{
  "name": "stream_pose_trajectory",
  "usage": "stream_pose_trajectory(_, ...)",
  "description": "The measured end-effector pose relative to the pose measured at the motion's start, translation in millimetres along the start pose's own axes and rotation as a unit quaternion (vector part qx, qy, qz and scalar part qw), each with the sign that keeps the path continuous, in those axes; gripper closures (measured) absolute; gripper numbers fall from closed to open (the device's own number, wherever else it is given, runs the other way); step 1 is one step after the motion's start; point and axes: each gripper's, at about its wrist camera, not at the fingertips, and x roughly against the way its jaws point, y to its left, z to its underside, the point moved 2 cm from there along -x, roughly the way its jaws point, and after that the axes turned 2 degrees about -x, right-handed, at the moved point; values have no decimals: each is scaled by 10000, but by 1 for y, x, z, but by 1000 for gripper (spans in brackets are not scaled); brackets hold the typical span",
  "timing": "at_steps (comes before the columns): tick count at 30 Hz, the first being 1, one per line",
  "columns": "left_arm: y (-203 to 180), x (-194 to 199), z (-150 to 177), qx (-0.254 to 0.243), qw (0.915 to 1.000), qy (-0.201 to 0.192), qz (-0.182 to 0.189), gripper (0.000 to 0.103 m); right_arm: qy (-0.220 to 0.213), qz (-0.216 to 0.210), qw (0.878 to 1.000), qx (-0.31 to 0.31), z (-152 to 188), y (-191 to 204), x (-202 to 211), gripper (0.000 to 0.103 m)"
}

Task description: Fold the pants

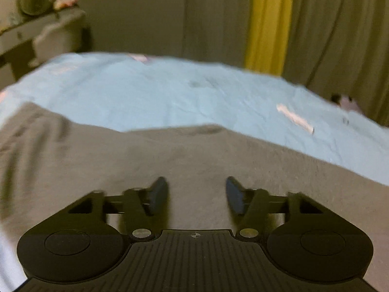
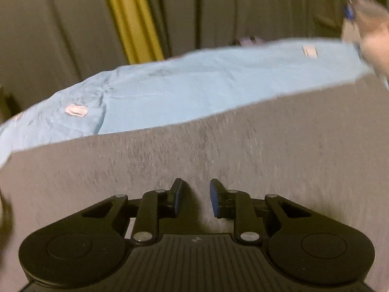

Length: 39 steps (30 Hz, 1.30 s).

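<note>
The grey pants point(image 1: 170, 165) are spread flat over a light blue sheet point(image 1: 170, 92) on the bed, filling the lower half of both wrist views, with the far edge seen running toward 12 o'clock. The left gripper point(image 1: 197, 194) is held just above the cloth, jaws parted, nothing between them. The right gripper point(image 2: 196, 197) is likewise released, its gap narrower, with only fabric seen beneath. A hand point(image 2: 372, 31) is glimpsed blurred at 2 o'clock in the right view. The pants are judged soft, light and limp knit, likely to sag and crease when lifted. Hold is best taken at an edge or corner, both layers pinched together. Yellow and olive curtains point(image 1: 267, 24) are hung behind.
</note>
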Motion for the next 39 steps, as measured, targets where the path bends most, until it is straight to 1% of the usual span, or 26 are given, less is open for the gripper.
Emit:
stream_pose_trajectory(1,-4,-11,1,-50,9999,76,-104,53,-59,-1,10000,43,0,0,-2,81)
stream_pose_trajectory(2,-11,-17,1,-135,9997,25,-191,53,-122,-3,9999,64,0,0,-4,81)
stream_pose_trajectory(4,-22,-27,-5,-488,9981,-223,-293,58,-213,-2,9997,78,0,-1,-5,80)
stream_pose_trajectory(5,-26,-33,-8,-621,9972,-250,-325,61,-238,-4,9997,69,0,-1,-6,80)
stream_pose_trajectory(7,-30,-49,-13,-627,9968,-249,-436,61,-282,-24,9996,36,-1,0,-8,80)
stream_pose_trajectory(8,-32,-56,-16,-702,9951,-349,-610,62,-304,-39,9995,17,1,1,-10,80)
stream_pose_trajectory(10,-40,-70,-17,-1139,9859,-379,-1167,64,-341,-72,9994,13,-1,-2,-11,80)
stream_pose_trajectory(11,-45,-72,-19,-1284,9819,-433,-1325,63,-358,-87,9993,23,-1,-2,-12,80)
stream_pose_trajectory(12,-49,-70,-22,-1364,9796,-408,-1420,68,-390,-111,9992,31,0,-2,-12,80)
stream_pose_trajectory(14,-53,-55,-26,-1255,9836,-368,-1240,68,-437,-136,9989,38,1,-3,-12,79)
stream_pose_trajectory(16,-52,-25,-21,-1081,9898,-526,-763,60,-478,-153,9987,52,1,-3,-12,78)
stream_pose_trajectory(18,-51,7,-9,-1056,9912,-660,-448,40,-504,-178,9986,46,1,-4,-12,77)
stream_pose_trajectory(19,-48,23,-1,-1030,9915,-710,-352,37,-503,-211,9985,23,1,-5,-11,77)
stream_pose_trajectory(21,-38,53,18,-874,9936,-696,-141,23,-496,-332,9981,-146,0,-11,-10,77)
stream_pose_trajectory(23,-25,72,32,-540,9970,-551,-11,19,-482,-455,9972,-348,0,-18,-8,77)
stream_pose_trajectory(24,-15,79,38,-339,9982,-498,68,14,-474,-496,9966,-466,1,-22,-6,77)
stream_pose_trajectory(26,0,93,55,94,9989,-458,61,7,-426,-480,9958,-650,3,-29,0,77)
stream_pose_trajectory(28,12,91,68,458,9980,-433,73,7,-344,-298,9946,-930,2,-41,11,75)
stream_pose_trajectory(29,15,90,74,616,9975,-351,-14,7,-297,-185,9930,-1130,1,-50,17,71)
stream_pose_trajectory(31,21,86,74,905,9956,-215,-94,7,-269,26,9807,-1936,0,-79,33,62)
stream_pose_trajectory(33,23,86,70,899,9956,-236,-109,7,-223,89,9579,-2863,5,-117,59,61)
stream_pose_trajectory(34,23,86,71,872,9957,-262,-147,7,-282,112,9504,-3095,9,-132,73,60)
stream_pose_trajectory(35,23,86,72,851,9959,-285,-119,7,-357,226,9453,-3236,14,-148,90,54)
stream_pose_trajectory(36,23,85,73,838,9961,-259,-47,7,-470,434,9390,-3378,21,-166,109,51)
stream_pose_trajectory(37,23,83,73,836,9963,-214,2,7,-558,524,9290,-3621,28,-185,124,49)
stream_pose_trajectory(39,24,75,71,852,9962,-152,20,7,-529,560,9080,-4119,41,-224,145,49)
